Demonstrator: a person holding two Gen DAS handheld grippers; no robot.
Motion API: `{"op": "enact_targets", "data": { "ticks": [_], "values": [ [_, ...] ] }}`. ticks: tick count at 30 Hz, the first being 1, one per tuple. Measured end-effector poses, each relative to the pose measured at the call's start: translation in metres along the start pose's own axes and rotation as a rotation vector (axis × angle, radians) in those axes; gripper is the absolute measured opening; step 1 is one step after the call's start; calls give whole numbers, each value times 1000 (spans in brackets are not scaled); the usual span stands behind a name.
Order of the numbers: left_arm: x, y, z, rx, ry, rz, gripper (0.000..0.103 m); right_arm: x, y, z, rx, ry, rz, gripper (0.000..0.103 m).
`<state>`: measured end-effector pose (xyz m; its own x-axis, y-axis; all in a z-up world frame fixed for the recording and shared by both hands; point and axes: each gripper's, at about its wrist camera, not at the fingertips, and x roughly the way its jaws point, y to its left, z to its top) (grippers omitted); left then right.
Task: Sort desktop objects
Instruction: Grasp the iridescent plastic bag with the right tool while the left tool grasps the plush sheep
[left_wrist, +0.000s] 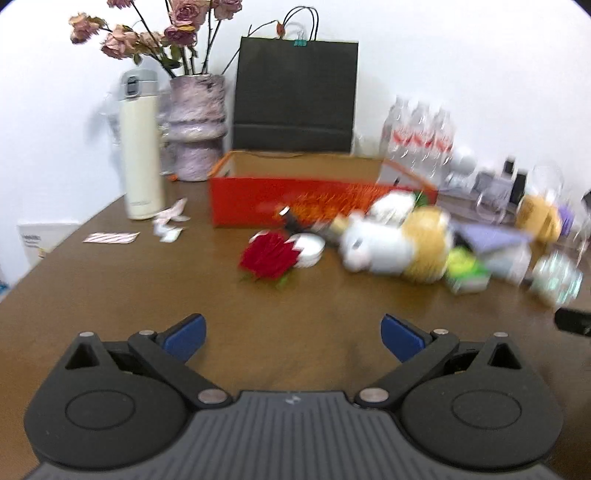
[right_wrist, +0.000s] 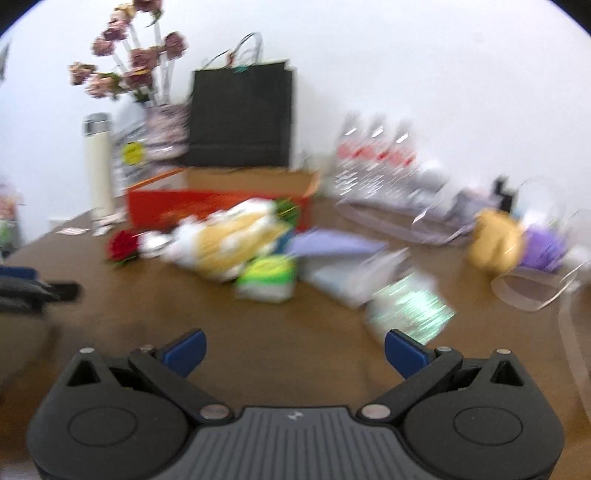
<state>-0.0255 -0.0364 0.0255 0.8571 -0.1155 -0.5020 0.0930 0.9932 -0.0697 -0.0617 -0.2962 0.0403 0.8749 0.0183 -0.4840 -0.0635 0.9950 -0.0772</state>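
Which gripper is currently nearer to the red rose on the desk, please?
Left. The left gripper sits open just short of the red rose; the right gripper is farther, with the rose off to its left.

both my views are bright and evenly lit, the white wall (left_wrist: 461, 55) nearly washed out and the light soft, so shadows on the brown tabletop (left_wrist: 147, 295) are faint. motion blur smears the right half of my left view: the plush toy (left_wrist: 399, 247) and the bottles (left_wrist: 419, 136) are streaked, while the cream flask (left_wrist: 142, 147) stays fairly sharp. my right view is blurred all over, the red box (right_wrist: 207, 206) and dried flowers (right_wrist: 129, 62) smudged. my left claw (left_wrist: 293, 338) and right claw (right_wrist: 295, 352) look crisp up close. the fisheye bends the tabletop edges and leaves dark corners
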Motion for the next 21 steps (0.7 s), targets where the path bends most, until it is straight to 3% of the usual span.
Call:
{"op": "enact_targets", "data": {
  "ticks": [3, 8, 11, 12, 13, 14, 15, 16, 17, 21],
  "values": [
    [22, -18, 22, 0, 26, -67, 103, 16, -23, 11, -2, 6, -60, 95],
    [57, -72, 53, 129, -50, -172, 103, 53, -63, 12, 52, 86, -88, 84],
    [89, -101, 71, 168, -31, -170, 103, 72, -80, 11, 106, 130, -85, 68],
    [99, -108, 76, 180, -25, -150, 103, 75, -82, 10, 120, 145, -75, 55],
    [110, -114, 80, 196, -10, -142, 101, 80, -85, 10, 137, 159, -62, 49],
    [117, -117, 83, 198, 9, -151, 97, 83, -86, 9, 149, 168, -49, 49],
    [127, -118, 85, 190, 53, -180, 84, 85, -86, 10, 154, 174, -40, 47],
    [136, -118, 85, 182, 110, -208, 60, 86, -86, 10, 154, 179, -34, 42],
    [142, -118, 85, 178, 166, -222, 51, 86, -84, 11, 148, 183, -28, 41],
    [142, -122, 76, 264, 185, -231, 51, 83, -81, 10, 138, 189, 24, 34]
  ]
}}
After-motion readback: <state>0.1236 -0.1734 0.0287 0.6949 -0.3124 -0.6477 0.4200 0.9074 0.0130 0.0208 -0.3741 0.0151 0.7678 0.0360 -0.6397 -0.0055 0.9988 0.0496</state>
